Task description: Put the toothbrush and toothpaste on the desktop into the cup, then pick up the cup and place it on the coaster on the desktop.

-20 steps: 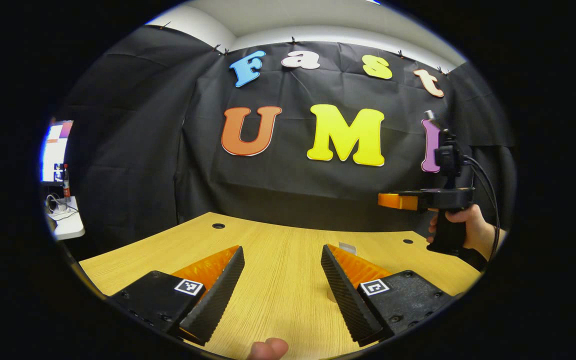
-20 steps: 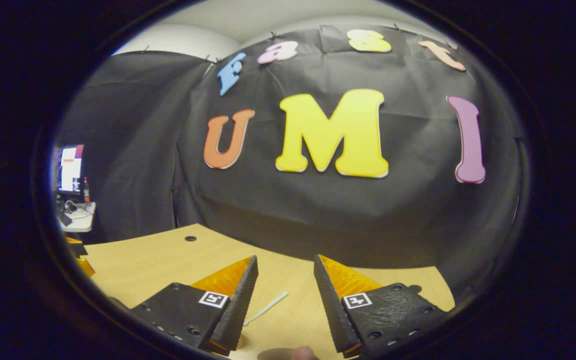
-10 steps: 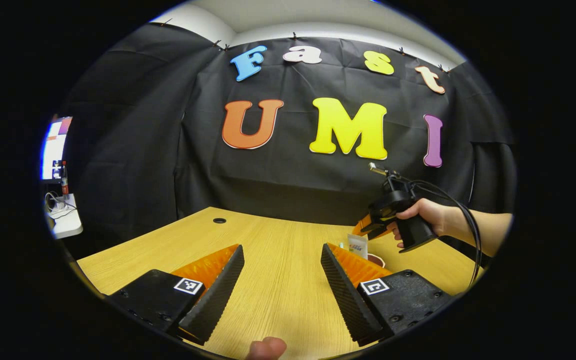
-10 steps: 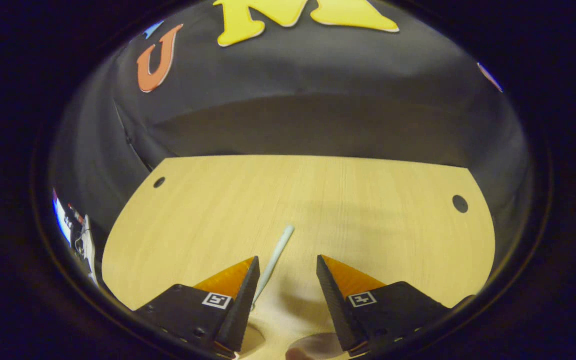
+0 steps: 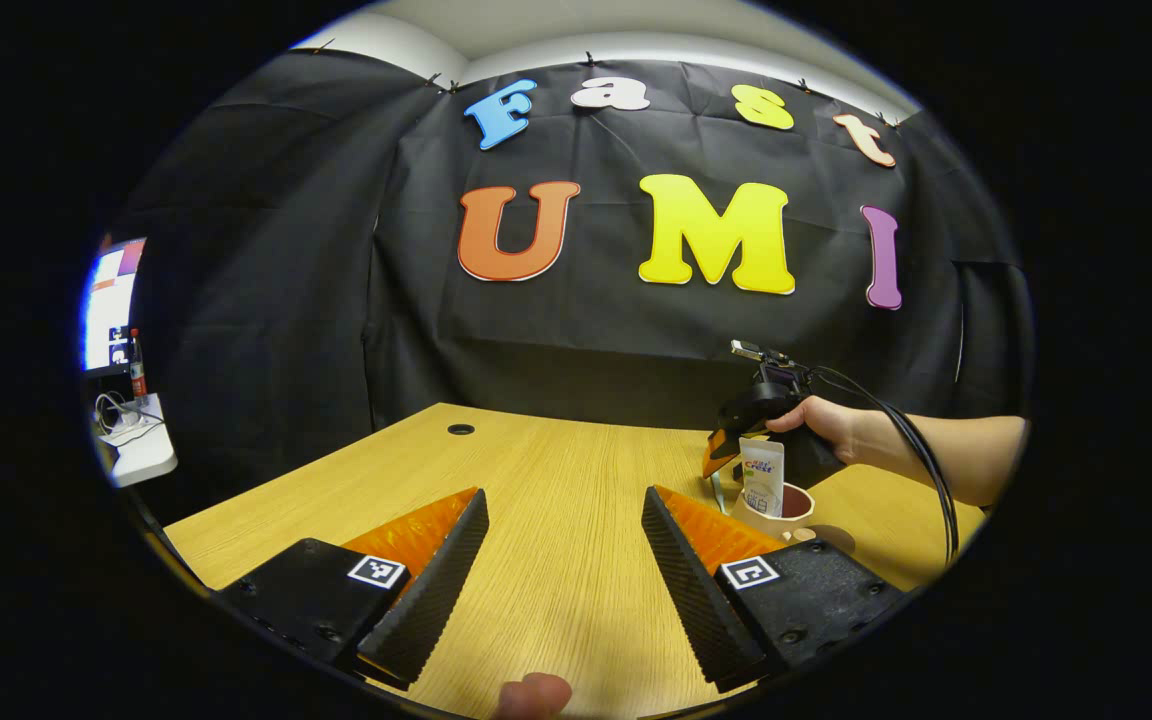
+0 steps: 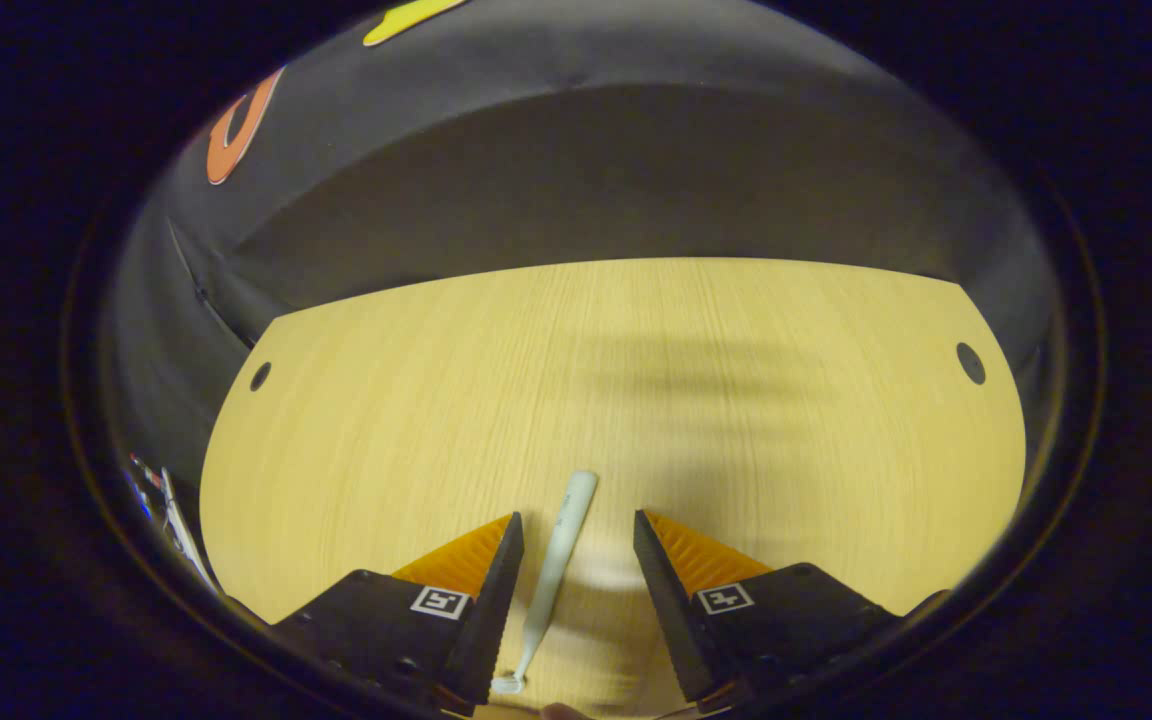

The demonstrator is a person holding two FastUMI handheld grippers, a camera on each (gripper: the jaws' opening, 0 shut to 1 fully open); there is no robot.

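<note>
While the toothbrush (image 6: 558, 560) lies flat on the tabletop (image 6: 756, 400), the right gripper (image 6: 568, 575) hangs over it with its jaws spread wide, one on each side of the handle and neither touching it. The brush's long axis runs nearly along the line of the fingers, tilted a little, with the head at the near end by the left-hand finger and the handle tip pointing away. A grasp, by my reading, turns on that: the jaws would close across the thin handle, so the gripper must drop straight down and stay centred on it. The right gripper is by far the nearer one.

The left gripper (image 5: 564, 560) rests low over bare tabletop, jaws also open and holding nothing. Its view gives what the right gripper view lacks: the cup (image 5: 781, 508) standing upright off to the right, the toothpaste (image 5: 762, 476) already upright inside it, and the right gripper tipped down just behind the cup. A small round piece just beside the cup may be the coaster; I cannot tell.
</note>
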